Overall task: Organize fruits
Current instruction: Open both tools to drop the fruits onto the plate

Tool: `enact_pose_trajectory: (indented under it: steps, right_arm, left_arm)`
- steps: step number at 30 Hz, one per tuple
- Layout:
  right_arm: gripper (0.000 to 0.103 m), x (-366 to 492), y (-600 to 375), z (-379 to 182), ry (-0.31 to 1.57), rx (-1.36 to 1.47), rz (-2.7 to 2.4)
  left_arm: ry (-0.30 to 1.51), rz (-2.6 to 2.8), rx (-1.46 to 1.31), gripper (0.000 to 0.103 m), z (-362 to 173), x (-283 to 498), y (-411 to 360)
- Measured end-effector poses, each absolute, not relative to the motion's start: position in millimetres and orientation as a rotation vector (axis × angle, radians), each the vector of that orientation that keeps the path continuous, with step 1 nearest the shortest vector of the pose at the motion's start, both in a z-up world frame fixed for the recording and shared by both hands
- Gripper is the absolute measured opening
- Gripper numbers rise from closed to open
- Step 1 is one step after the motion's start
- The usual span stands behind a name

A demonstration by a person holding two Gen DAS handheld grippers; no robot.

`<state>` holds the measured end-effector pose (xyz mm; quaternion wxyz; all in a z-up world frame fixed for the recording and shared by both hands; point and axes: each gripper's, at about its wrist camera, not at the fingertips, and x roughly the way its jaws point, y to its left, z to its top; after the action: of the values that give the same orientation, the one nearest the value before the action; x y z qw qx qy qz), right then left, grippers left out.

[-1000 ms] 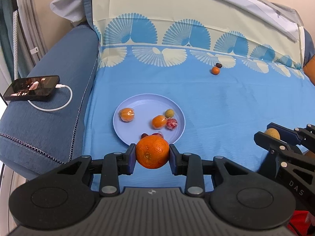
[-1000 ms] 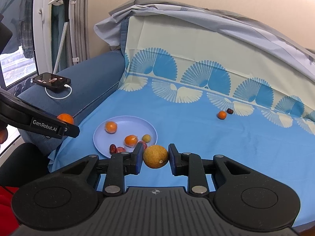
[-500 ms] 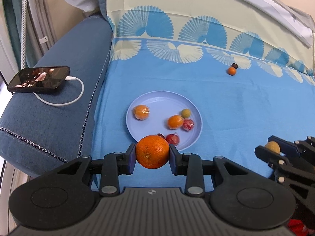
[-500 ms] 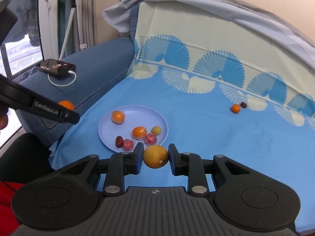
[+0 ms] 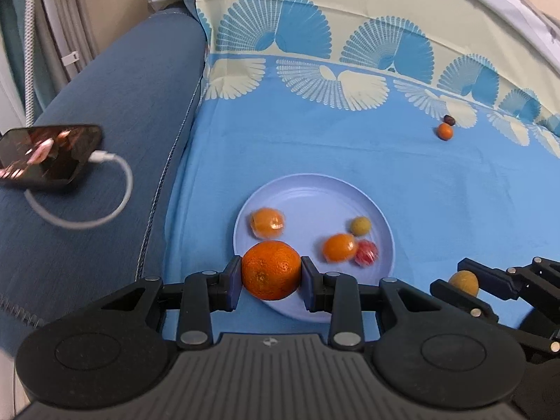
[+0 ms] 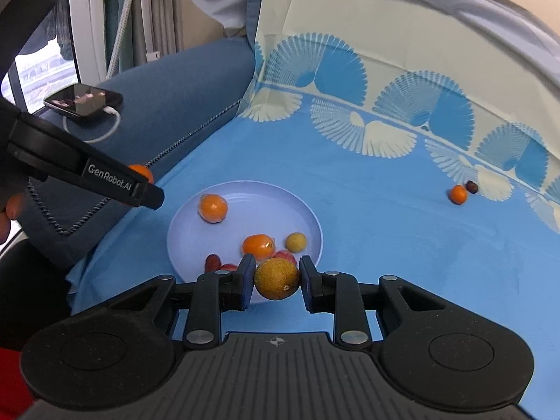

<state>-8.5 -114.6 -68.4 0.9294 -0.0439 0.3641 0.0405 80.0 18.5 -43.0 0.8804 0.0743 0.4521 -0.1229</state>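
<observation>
My left gripper (image 5: 271,274) is shut on a large orange (image 5: 271,269), held over the near left rim of the pale blue plate (image 5: 308,196). My right gripper (image 6: 276,280) is shut on a brownish-yellow round fruit (image 6: 276,279), held over the plate's near right rim (image 6: 245,192). The plate holds several small fruits: two wrapped orange ones (image 5: 267,223), a small yellow-green one (image 5: 360,225) and red ones (image 5: 366,252). A small orange fruit (image 5: 445,131) and a dark one (image 5: 449,119) lie far right on the blue sheet. The right gripper also shows in the left wrist view (image 5: 462,281).
A phone (image 5: 45,155) with a white charging cable (image 5: 87,217) lies on the blue sofa armrest at left. The patterned sheet (image 5: 455,210) covers the seat and runs up the backrest. A window and curtain stand far left (image 6: 45,35).
Both grippers have moved forward and closer to the plate, each still holding its fruit. The plate now lies right under the fingertips.
</observation>
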Motion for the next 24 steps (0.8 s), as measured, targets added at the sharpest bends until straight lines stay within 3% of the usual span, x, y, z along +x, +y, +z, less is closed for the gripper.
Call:
enact_pose_trajectory:
  steps: [20,21,22,23,24]
  right_arm:
    - [0.029,110,-114,-142,0.849,-0.143,0.172]
    - [0.038,112,-114,-143,0.855,-0.141,0.187]
    - [0.058,114,-115,-142,0.857,-0.138,0.189]
    - [0.069,115,-116,-140,0.853,-0.135,0.179]
    - [0.083,114,-118,-135,0.849,-0.124,0.162]
  left_arm:
    - [0.992,-0.292,0.255,0.039,-114,193,-27]
    - [0.979,-0.309,0.250,0.052,-114,194,-26]
    - [0.955,-0.331,0.247,0.084,-113,194,-25]
    - [0.928,-0.327,0.259,0.098,-110,193,-25]
    - [0.887,-0.314,0.268,0.102,-104,190,-25]
